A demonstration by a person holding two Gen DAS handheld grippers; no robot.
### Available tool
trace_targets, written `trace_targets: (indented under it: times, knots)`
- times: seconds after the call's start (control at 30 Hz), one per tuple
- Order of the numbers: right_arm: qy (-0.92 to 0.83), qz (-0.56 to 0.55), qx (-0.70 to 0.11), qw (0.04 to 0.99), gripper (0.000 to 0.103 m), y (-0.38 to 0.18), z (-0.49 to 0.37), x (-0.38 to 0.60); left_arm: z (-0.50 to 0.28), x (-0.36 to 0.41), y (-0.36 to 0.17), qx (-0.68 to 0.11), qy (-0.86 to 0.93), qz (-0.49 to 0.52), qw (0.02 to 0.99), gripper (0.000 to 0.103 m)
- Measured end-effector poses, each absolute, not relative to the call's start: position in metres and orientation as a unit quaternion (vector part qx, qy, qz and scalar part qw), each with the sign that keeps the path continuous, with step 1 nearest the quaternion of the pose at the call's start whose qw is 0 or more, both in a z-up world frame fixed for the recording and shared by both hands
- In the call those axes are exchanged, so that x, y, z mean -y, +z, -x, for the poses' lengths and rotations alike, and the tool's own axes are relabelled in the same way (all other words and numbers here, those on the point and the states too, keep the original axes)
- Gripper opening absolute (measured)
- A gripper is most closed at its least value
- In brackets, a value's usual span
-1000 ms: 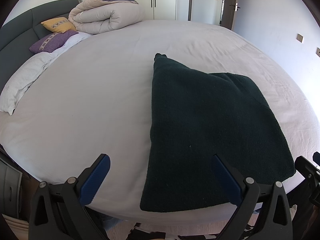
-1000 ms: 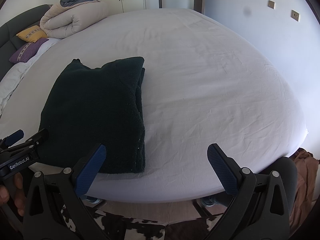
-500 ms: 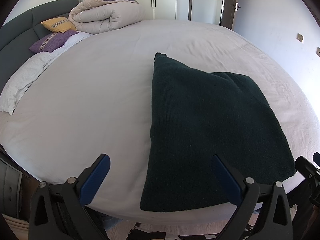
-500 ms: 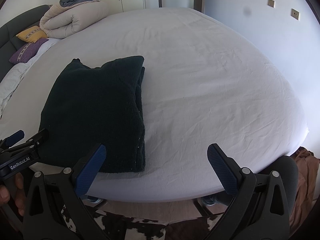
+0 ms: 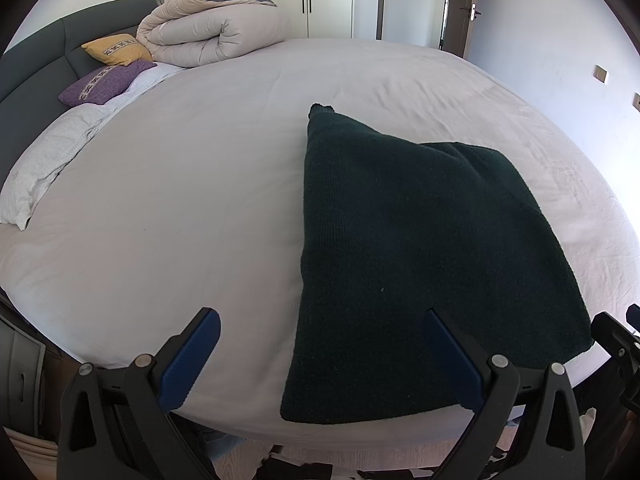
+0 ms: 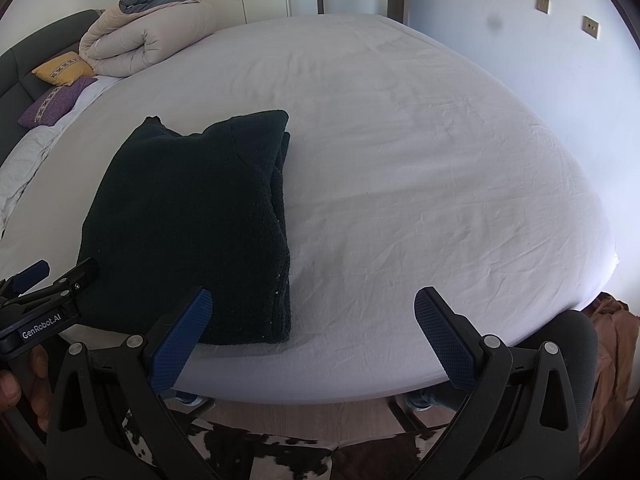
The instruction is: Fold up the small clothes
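At the bottom of the left wrist view we see our left gripper [image 5: 320, 354] with its blue-padded fingers wide apart, holding nothing. The dark green knitted garment, folded into a rectangle [image 5: 420, 248], lies just beyond it, right of centre, at the near edge of the white bed sheet [image 5: 180, 184]. In the right wrist view our right gripper [image 6: 312, 334] is also spread wide and empty; the garment [image 6: 192, 216] is to the left of it. Far in the upper left rest a purple cushion [image 5: 104, 82], a yellow cushion [image 5: 116, 49] and a rolled beige duvet [image 5: 212, 32].
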State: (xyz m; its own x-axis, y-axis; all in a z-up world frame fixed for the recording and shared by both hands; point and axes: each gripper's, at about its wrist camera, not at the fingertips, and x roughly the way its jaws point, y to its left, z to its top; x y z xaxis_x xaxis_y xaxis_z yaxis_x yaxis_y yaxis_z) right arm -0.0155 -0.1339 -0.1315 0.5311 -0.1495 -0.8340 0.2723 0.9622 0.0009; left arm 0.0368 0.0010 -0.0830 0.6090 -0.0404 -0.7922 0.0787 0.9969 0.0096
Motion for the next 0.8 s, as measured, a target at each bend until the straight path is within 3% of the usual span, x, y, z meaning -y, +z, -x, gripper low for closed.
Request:
trace_targets:
  times: [0.8]
  knots:
    - [-0.119,-0.073,-0.472,0.871,0.103,-0.135,0.015,0.132,-0.028,-0.013,-0.085,-0.440,-0.035,-0.021,0.897,0.103]
